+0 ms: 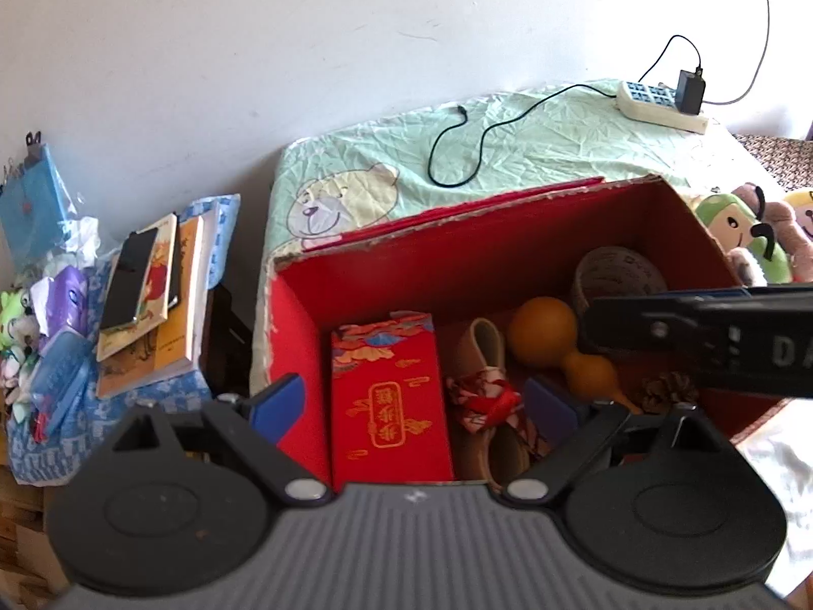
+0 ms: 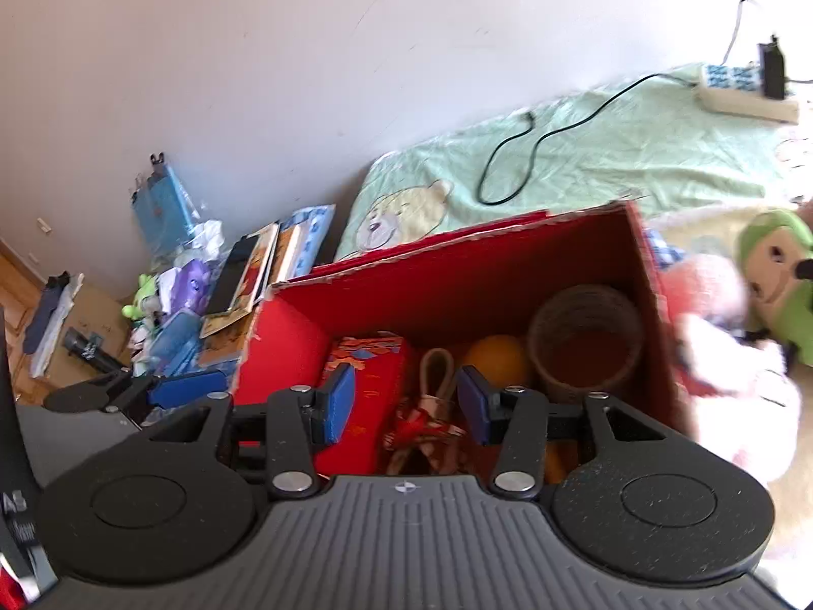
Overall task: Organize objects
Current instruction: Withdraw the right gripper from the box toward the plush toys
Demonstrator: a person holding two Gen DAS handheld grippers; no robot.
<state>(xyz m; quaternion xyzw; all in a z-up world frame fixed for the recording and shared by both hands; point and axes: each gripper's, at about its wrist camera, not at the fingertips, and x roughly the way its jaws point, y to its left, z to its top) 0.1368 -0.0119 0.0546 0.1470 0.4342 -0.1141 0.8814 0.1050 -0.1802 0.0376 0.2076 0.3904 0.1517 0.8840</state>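
An open red cardboard box (image 1: 457, 274) (image 2: 457, 279) sits on the bed. Inside lie a red gift packet (image 1: 391, 396) (image 2: 376, 371), an orange gourd (image 1: 543, 330) (image 2: 495, 358), a woven cup (image 1: 617, 269) (image 2: 584, 340), a pine cone (image 1: 665, 389) and a beige strap tied with red ribbon (image 1: 485, 401) (image 2: 432, 427). My left gripper (image 1: 414, 406) is open wide over the box's near side, holding nothing. My right gripper (image 2: 406, 401) is open and empty above the packet and strap. Its black body (image 1: 701, 340) crosses the left wrist view.
Plush toys (image 1: 737, 223) (image 2: 777, 264) crowd the box's right side, with a blurred white and pink one (image 2: 731, 356) close by. Books with a phone on top (image 1: 152, 295) are stacked at left. A power strip (image 1: 660, 101) and black cable lie on the green quilt (image 1: 533, 142).
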